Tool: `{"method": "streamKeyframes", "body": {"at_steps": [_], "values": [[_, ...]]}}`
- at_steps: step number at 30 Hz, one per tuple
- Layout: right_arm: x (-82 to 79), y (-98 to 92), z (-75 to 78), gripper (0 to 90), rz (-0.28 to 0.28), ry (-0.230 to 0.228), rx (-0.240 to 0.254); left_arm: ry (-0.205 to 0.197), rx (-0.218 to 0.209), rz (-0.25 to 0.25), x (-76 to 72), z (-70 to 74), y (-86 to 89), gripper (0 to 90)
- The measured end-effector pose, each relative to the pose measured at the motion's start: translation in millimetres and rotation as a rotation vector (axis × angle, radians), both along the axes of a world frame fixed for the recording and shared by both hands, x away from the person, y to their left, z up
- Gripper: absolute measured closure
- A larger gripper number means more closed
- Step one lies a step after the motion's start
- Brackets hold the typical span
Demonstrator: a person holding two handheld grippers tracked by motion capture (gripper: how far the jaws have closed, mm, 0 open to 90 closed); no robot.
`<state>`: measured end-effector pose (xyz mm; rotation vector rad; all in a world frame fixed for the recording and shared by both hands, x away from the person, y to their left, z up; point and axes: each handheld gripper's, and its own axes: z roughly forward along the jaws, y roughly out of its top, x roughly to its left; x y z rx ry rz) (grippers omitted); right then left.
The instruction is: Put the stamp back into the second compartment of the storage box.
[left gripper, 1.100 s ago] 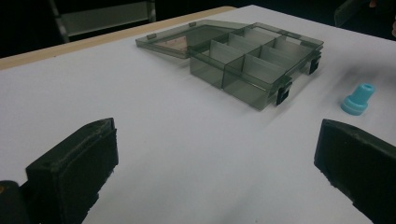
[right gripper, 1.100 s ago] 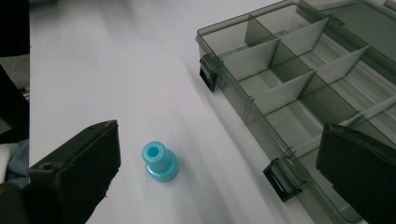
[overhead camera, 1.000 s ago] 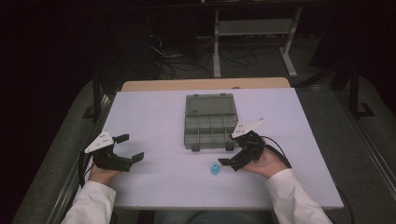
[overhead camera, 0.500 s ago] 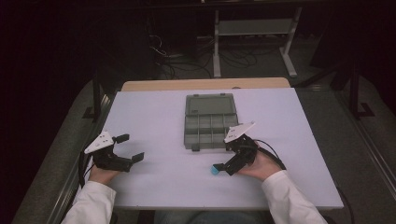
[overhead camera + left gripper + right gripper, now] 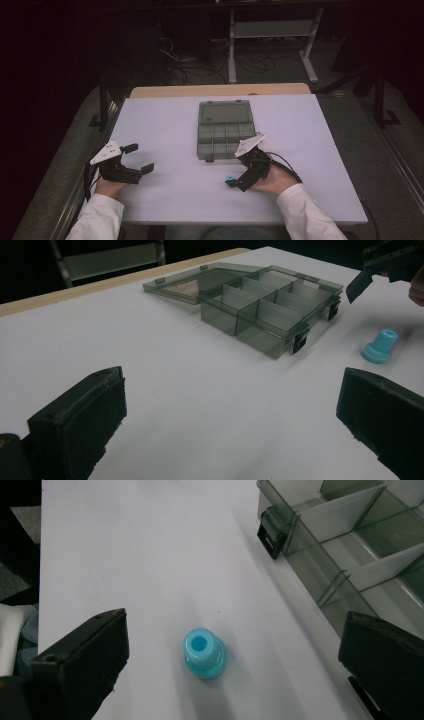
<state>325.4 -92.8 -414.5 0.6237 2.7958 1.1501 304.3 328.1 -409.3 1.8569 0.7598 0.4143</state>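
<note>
We have our right gripper (image 5: pixel 235 182) lowered over a small blue plastic piece (image 5: pixel 229 178) that stands upright on the white table (image 5: pixel 165 125), close to the near edge and a little right of the middle. In the right gripper view the blue piece (image 5: pixel 203 652) sits between our two black jaws, which are spread wide on either side of it and touch nothing; it has a hollow top and a broader foot, so we judge that closing on its narrower upper part would give the surest hold. Just beyond it, toward the far edge, lies the grey compartment box (image 5: pixel 225 131), its clear lid folded back flat toward the far edge so that the divided cells stand open from above. That open lid and the piece lying just beside the box's near wall suggest to us that the piece is meant for one of the cells, though which one we cannot tell. Our left gripper (image 5: pixel 135 159) rests near the near left corner of the table, well apart from the box, its jaws also wide and empty; from its own view the box (image 5: pixel 272 307) and the blue piece (image 5: pixel 381 346) lie ahead and to the right, so it seems parked out of the way.
</note>
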Motion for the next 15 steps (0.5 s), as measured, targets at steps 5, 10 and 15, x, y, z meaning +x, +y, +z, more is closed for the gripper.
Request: {"method": "streamKeyframes", "body": {"at_steps": [5, 10, 15], "values": [[-1.1, 2.4, -3.6, 0.0, 0.006, 0.012, -0.008, 0.002, 0.003, -0.001, -0.1, -0.1, -0.3, 0.0], [-1.2, 3.7, -5.5, 0.0, 0.018, 0.009, -0.023, 0.003, 0.004, -0.001, -0.1, -0.3, -1.0, 0.0], [-2.2, 5.8, -7.8, 0.0, 0.019, 0.019, -0.042, 0.002, 0.0, 0.0, -0.3, -0.3, -1.5, 0.0]]}}
